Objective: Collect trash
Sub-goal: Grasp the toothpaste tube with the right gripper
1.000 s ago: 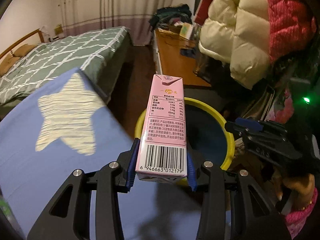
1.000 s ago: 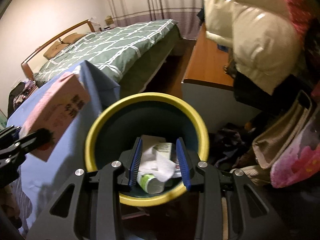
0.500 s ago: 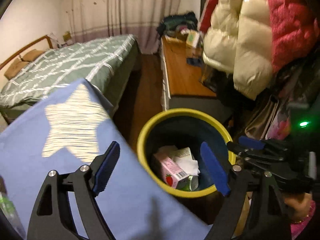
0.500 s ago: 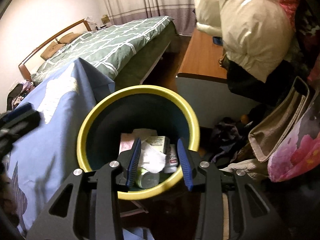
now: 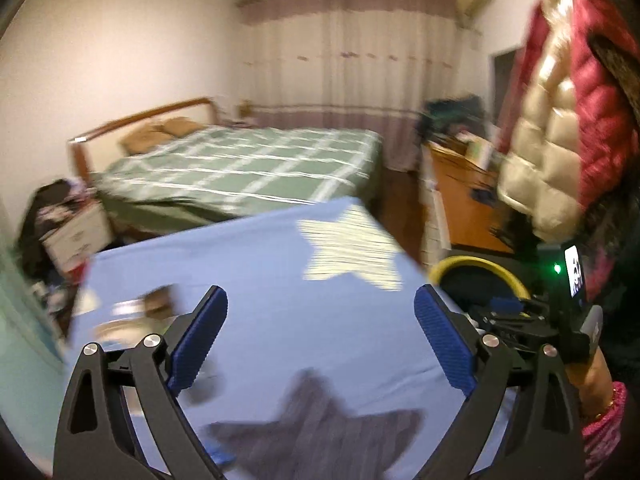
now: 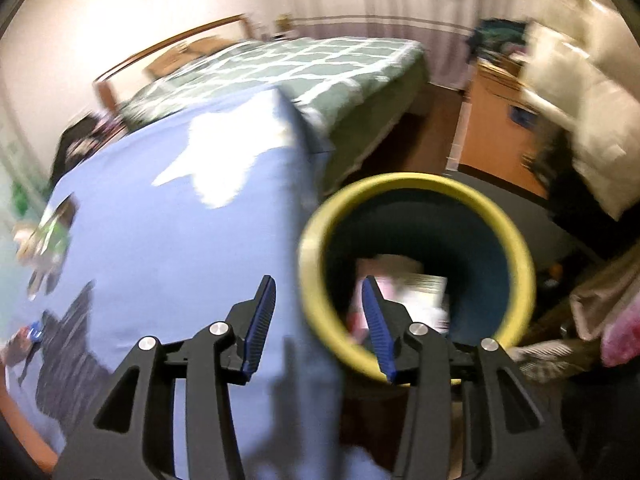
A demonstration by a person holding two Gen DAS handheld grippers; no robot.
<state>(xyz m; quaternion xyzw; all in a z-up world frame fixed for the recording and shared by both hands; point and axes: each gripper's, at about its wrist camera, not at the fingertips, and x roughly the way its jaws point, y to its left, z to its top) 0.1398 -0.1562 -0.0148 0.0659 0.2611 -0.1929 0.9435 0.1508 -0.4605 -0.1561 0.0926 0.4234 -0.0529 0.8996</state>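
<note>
- Left gripper hovering over blue tabletop, fingers just opened wide, holding nothing.
- Right gripper straddling yellow-rimmed bin edge, fingers partly spread, opening, empty.
- Pink carton lying inside bin.

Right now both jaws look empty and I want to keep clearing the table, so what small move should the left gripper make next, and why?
Probably carry the left gripper toward the blurred litter at the blue cloth's far left edge. Its jaws have just been opening and hold nothing, the pink carton already lies in the yellow-rimmed bin, and that litter is the nearest trash left in view.
</note>
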